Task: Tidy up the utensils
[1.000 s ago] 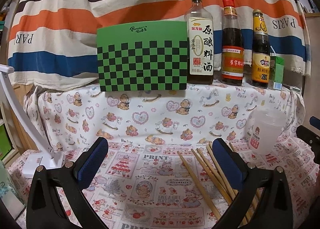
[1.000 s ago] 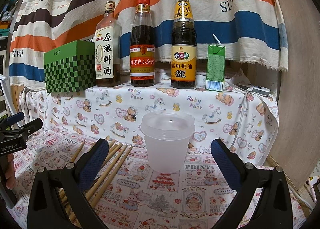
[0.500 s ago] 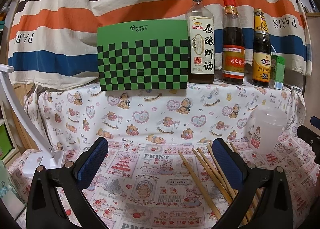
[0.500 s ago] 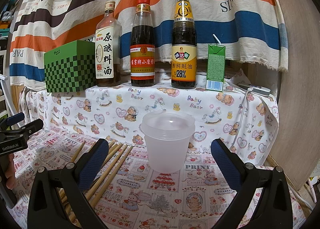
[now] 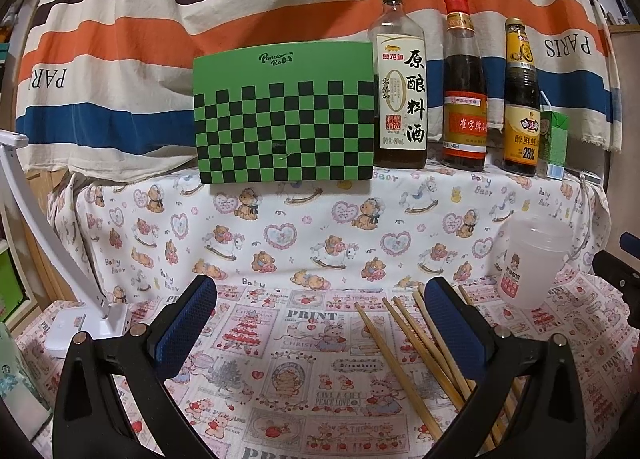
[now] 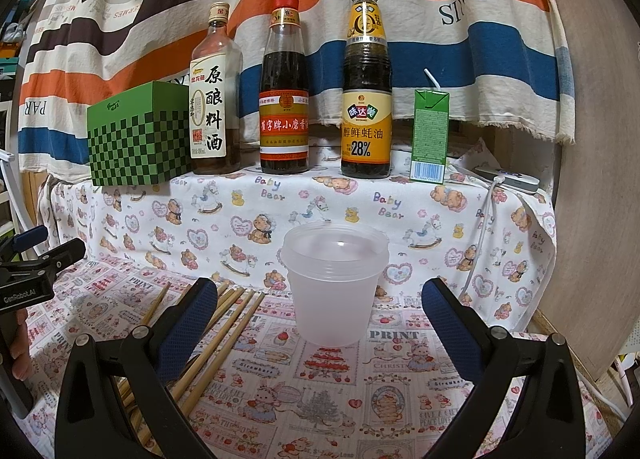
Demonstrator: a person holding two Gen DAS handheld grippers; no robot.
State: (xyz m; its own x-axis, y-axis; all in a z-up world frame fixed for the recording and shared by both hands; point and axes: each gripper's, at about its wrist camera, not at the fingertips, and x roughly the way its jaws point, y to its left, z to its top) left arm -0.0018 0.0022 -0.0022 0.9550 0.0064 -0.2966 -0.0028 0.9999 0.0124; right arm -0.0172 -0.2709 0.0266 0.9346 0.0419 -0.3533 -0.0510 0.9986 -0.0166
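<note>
Printed cloth with cartoon panels (image 5: 304, 375) covers the low work surface, and on it, nearest the cameras, both tools hover with jaws spread wide and empty: the left gripper (image 5: 320, 323) over bare cloth, the right gripper (image 6: 316, 323) framing the translucent plastic cup (image 6: 334, 291). The bamboo chopsticks (image 5: 404, 343) lie loose and fanned just left of the cup, partly under the left gripper's right finger. The step in hand looks like the first pick; I would shift the left gripper rightward, close across one pair near mid-length, and let the right steady the cup, which looks light and easy to tip. Open cloth to the left gives swing room. Farther back a draped ledge rises close behind the cup, carrying a checkered green box (image 5: 284, 115), cooking wine bottle (image 5: 400, 99), two sauce bottles and a juice carton (image 6: 430, 135).
</note>
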